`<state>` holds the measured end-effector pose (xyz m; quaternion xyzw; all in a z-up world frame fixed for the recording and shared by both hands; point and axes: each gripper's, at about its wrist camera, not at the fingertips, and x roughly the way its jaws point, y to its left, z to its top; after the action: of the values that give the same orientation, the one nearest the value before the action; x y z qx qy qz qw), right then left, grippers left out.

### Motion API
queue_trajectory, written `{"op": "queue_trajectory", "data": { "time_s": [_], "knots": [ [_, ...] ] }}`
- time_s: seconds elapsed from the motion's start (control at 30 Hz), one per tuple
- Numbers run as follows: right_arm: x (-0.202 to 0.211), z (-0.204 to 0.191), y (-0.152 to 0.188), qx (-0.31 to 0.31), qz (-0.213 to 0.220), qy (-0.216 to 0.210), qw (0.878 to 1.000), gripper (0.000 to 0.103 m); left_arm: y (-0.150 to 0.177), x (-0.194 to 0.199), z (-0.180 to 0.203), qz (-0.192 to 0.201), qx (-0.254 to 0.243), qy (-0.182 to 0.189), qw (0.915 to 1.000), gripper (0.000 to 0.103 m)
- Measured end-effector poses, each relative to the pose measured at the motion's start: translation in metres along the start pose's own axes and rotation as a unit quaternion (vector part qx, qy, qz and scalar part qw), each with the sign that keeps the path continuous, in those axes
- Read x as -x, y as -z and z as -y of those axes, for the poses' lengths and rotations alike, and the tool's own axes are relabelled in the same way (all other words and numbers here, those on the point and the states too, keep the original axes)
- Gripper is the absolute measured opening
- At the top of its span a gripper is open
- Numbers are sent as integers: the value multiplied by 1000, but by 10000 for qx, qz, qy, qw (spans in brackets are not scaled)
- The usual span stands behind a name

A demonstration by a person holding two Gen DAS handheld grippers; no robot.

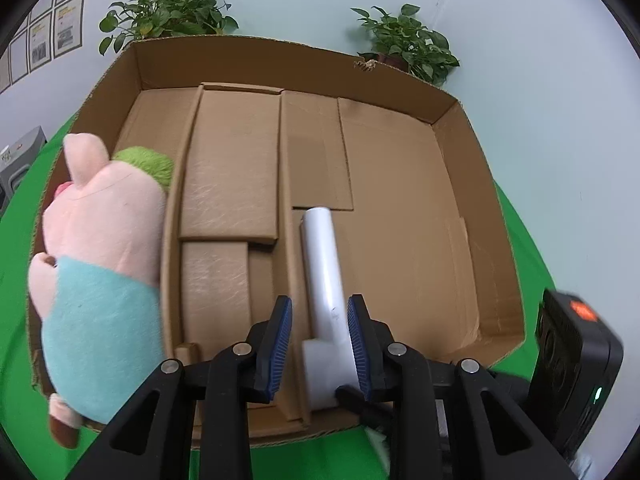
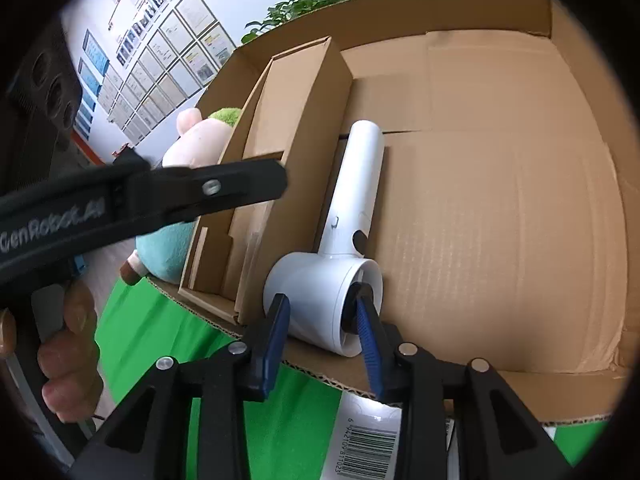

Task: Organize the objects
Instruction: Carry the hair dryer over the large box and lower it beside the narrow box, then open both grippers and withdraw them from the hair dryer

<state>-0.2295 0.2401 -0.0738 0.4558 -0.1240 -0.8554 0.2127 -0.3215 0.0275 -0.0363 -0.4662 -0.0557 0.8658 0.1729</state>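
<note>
Green cloth (image 1: 24, 280) covers the work surface, backed by a pale wall with two potted leafy plants (image 1: 168, 16). One large shallow corrugated cardboard box (image 1: 492, 216) sits on it, fitted with brown cardboard divider inserts (image 1: 232, 168). One white plastic hair dryer (image 2: 352, 208) lies on the box floor beside the inserts, handle pointing to the far wall, barrel at the near wall. My right gripper (image 2: 324, 320) is part open around the barrel mouth, one blue pad outside the barrel and the other at or inside its opening; I cannot tell whether it is clamped. My left gripper (image 1: 320, 336) is open, its pads straddling the handle near the barrel, with a gap showing on the left side. One pink plush pig in a teal shirt (image 1: 100, 264) rests along the box's left edge, apart from both grippers. Risks, in my judgement: the smooth rounded barrel may slip or rotate if lifted by the rim alone; my two grippers are close together and may collide; dragging the dryer could catch the insert edge.
</note>
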Motion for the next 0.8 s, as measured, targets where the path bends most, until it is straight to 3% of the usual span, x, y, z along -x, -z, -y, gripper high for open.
{"op": "queue_trajectory", "data": {
  "time_s": [0.17,0.27,0.33,0.37,0.4,0.47,0.57,0.7,0.8],
  "knots": [
    [-3,-2,-1,71,-99,-37,9999,34,10,-10,-9,-234,-8,37,9997,27],
    [-1,-7,2,162,-121,161,9997,36,16,-19,-12,-306,14,20,9995,27],
    [3,-12,5,214,25,391,9990,53,21,-22,-16,-341,54,28,9994,27],
    [9,-15,8,208,180,500,9984,76,23,-23,-18,-368,73,28,9993,27],
    [15,-19,10,190,344,624,9973,89,25,-24,-20,-335,122,70,9993,32],
    [28,-28,17,323,740,989,9918,89,29,-23,-25,-325,192,103,9992,39],
    [38,-38,25,565,900,1597,9814,90,33,-23,-33,-353,378,232,9984,42],
    [47,-45,29,615,1071,2008,9718,90,34,-17,-36,-311,367,117,9988,42],
    [57,-49,31,534,1199,2135,9681,90,38,5,-25,152,116,-169,9997,44]
  ]
}}
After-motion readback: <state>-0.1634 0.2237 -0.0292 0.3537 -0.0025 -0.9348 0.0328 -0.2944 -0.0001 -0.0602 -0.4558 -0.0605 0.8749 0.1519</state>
